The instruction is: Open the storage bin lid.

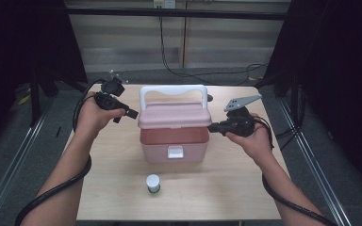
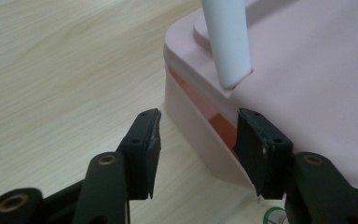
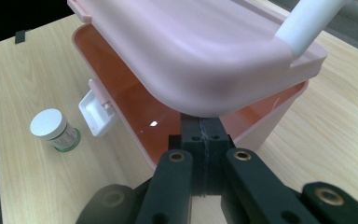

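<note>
Between the left tongs [image 2: 198,140] and the right tongs [image 3: 200,135] the box [image 1: 174,149] stands in the way, its lid [image 1: 174,114] raised and its handle [image 1: 173,91] upright above. The corner of the box sits in the left tongs' gap. Bare counter [image 1: 103,155] lies open beside and below the left tongs. Nearer the person than both tongs, only the jar [image 1: 153,183] blocks the counter.

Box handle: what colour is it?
White, on the pink box; the handle shows best in the high view.
</note>
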A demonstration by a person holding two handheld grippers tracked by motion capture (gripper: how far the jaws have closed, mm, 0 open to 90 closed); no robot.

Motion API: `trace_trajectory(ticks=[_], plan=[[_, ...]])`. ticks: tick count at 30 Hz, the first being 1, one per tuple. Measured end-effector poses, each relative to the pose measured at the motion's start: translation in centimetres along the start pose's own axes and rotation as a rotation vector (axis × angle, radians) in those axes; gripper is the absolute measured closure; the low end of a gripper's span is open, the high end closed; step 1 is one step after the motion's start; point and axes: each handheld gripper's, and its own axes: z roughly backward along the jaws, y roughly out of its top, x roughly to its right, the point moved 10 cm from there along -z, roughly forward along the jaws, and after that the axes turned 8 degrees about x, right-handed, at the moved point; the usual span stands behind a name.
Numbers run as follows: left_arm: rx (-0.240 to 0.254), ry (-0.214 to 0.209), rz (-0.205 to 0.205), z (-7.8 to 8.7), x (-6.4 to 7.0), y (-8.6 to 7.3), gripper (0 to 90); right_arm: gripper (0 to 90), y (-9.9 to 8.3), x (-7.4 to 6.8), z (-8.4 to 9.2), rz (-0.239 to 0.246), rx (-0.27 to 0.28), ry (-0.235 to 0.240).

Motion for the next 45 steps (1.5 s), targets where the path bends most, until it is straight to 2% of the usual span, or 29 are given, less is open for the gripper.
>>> trace_trajectory(ticks=[4, 8, 16, 21, 24, 29, 37, 45], plan=[[-0.009, -0.008, 0.005, -0.2, 0.1, -0.7, 50.0, 90.0, 0.3, 0.1, 0.1, 0.001, 0.001, -0.007], [-0.014, -0.012, -0.014, -0.6, 0.3, -1.2, 50.9, 90.0, 0.6, 0.2, 0.2, 0.001, 0.003, -0.012], [-0.023, -0.028, 0.000, -1.0, 0.3, -2.1, 51.3, 90.0, 1.0, 0.5, 0.3, -0.014, 0.016, -0.015], [-0.023, -0.037, -0.012, -1.0, 0.6, -2.4, 51.3, 90.0, 1.3, 0.7, 0.3, -0.014, 0.023, -0.018], [-0.013, -0.041, -0.002, -1.1, 0.8, -2.4, 51.2, 90.0, 1.5, 0.8, 0.3, -0.023, 0.028, -0.023], [-0.010, -0.056, -0.016, -1.2, 1.0, -2.4, 50.9, 90.0, 1.5, 0.8, 0.2, -0.019, 0.023, -0.026], [0.001, -0.072, -0.007, -1.4, 1.3, -2.6, 50.6, 90.0, 1.6, 0.8, 0.0, -0.018, 0.019, -0.028], [0.020, -0.090, -0.011, -1.6, 2.2, -1.9, 50.5, 90.0, 1.7, 0.8, -0.2, -0.017, 0.022, -0.030]])
